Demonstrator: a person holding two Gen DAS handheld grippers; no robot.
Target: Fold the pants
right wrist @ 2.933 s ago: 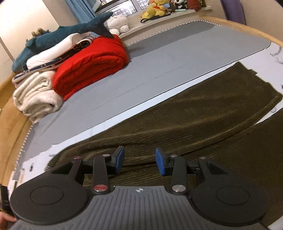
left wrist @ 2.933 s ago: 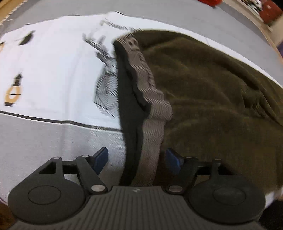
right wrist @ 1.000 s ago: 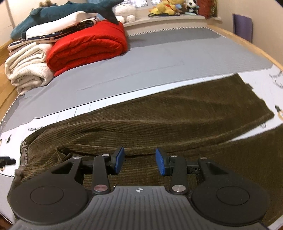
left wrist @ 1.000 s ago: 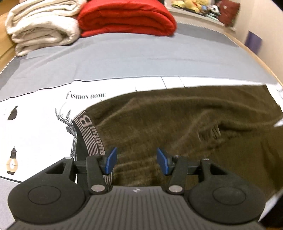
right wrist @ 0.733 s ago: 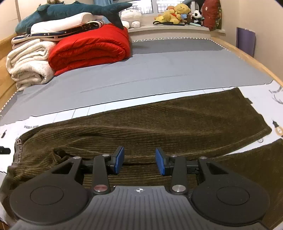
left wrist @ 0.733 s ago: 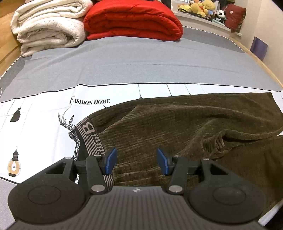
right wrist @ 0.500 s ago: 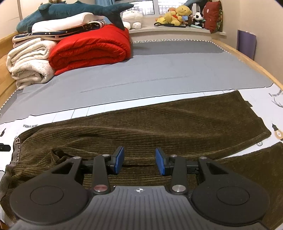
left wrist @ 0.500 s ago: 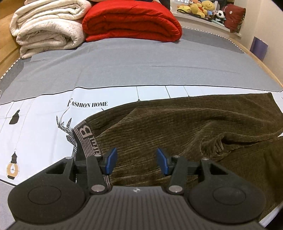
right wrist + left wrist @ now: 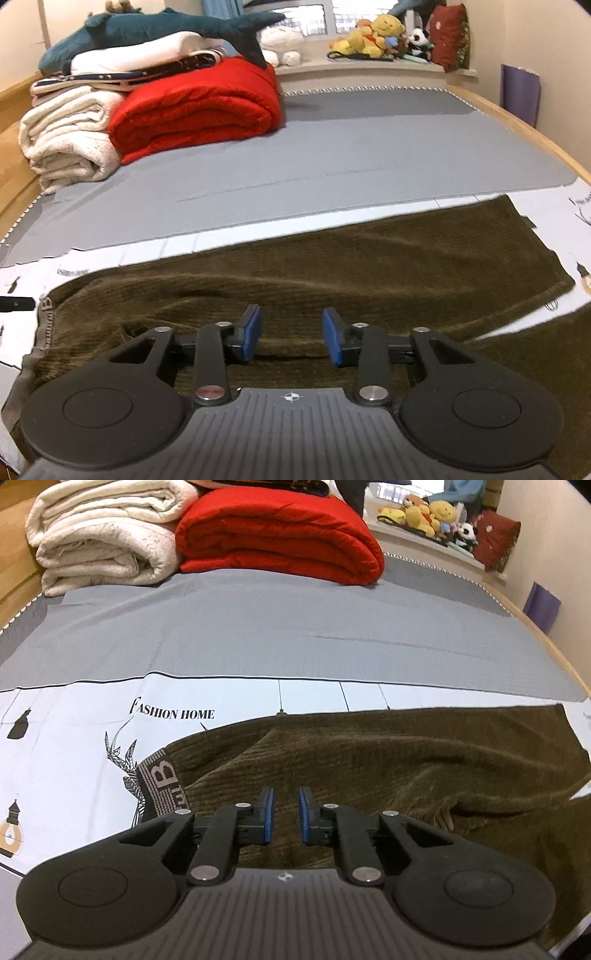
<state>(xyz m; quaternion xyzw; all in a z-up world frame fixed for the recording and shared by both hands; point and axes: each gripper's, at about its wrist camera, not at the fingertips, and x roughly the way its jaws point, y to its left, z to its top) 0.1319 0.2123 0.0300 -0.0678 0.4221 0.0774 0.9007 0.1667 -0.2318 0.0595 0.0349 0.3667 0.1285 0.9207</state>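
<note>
Dark olive corduroy pants lie flat on a white printed sheet, one leg folded onto the other, the grey lettered waistband at the left. In the right wrist view the pants stretch from the waistband at left to the hem at right. My left gripper hovers over the waist area, its blue pads nearly together with a narrow empty gap. My right gripper is open and empty above the middle of the legs.
A grey sheet covers the bed beyond the pants. A folded red quilt and cream blankets are stacked at the far left, with a plush shark on top. Stuffed toys sit on the window ledge. The wooden bed frame runs along the right.
My left gripper's pads have closed from wide apart to a narrow gap, with nothing between them. Both grippers have risen and levelled, showing the far end of the bed. The pants lie still.
</note>
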